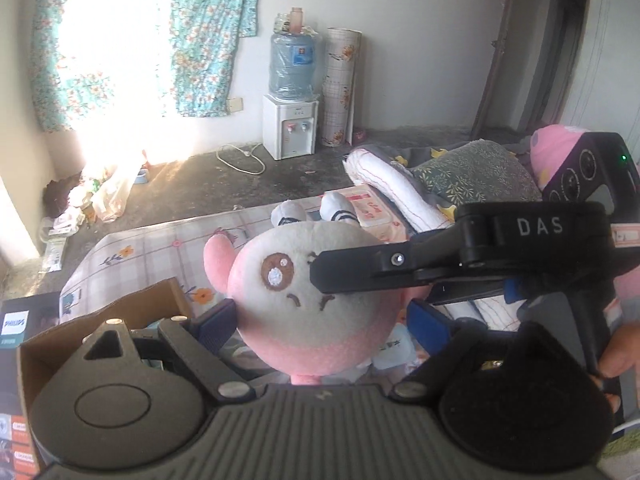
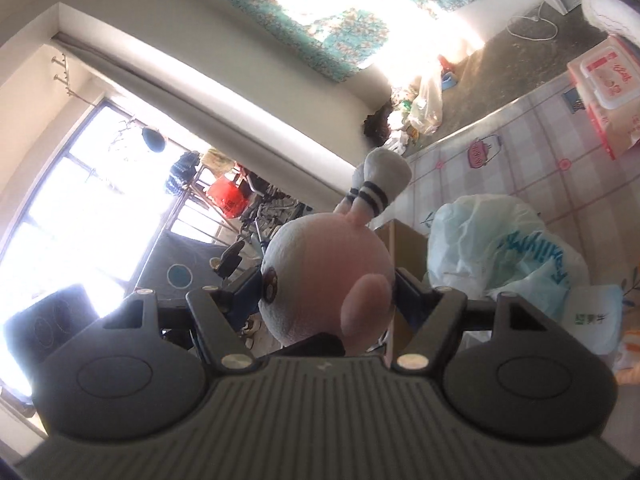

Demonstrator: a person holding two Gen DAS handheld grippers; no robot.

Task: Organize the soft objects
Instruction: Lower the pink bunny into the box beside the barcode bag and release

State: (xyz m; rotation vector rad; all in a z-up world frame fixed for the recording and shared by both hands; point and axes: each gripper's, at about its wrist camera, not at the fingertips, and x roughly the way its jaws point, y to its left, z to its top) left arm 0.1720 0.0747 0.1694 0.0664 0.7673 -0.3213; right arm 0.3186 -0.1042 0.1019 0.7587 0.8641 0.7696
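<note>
While the left wrist camera looks down over the table (image 1: pixel 160 248) with its flowered check cloth, I see the plush toy (image 1: pixel 304 300), a round pink-and-white head with striped ears, raised in the air between my two tools. My left gripper (image 1: pixel 324 320) stands spread wide around it. One blue pad (image 1: pixel 218 320) lies against its cheek and the other sits just beside the far cheek, but I cannot tell whether they press. My right gripper (image 1: pixel 360 276) reaches in from the right, one black finger laid flat across the toy's face; a hand (image 1: pixel 616 356) holds its grip at the edge. An open cardboard box (image 1: pixel 152 300) sits below the toy on the left, beside a Philips carton (image 1: pixel 16 328). A pack of wipes (image 1: pixel 372 204) lies on the table behind the ears, and a water dispenser (image 1: pixel 292 128) stands against the far wall.

Through the right wrist camera, tilted hard over, the plush toy (image 2: pixel 320 272) fills the gap of the right gripper (image 2: pixel 326 280), whose fingers pinch the head from both sides, ears pointing away. The cardboard box (image 2: pixel 404 240) shows behind it, with a crumpled plastic bag (image 2: pixel 500 248) next to that and the wipes (image 2: pixel 604 76) farther along the table.
</note>
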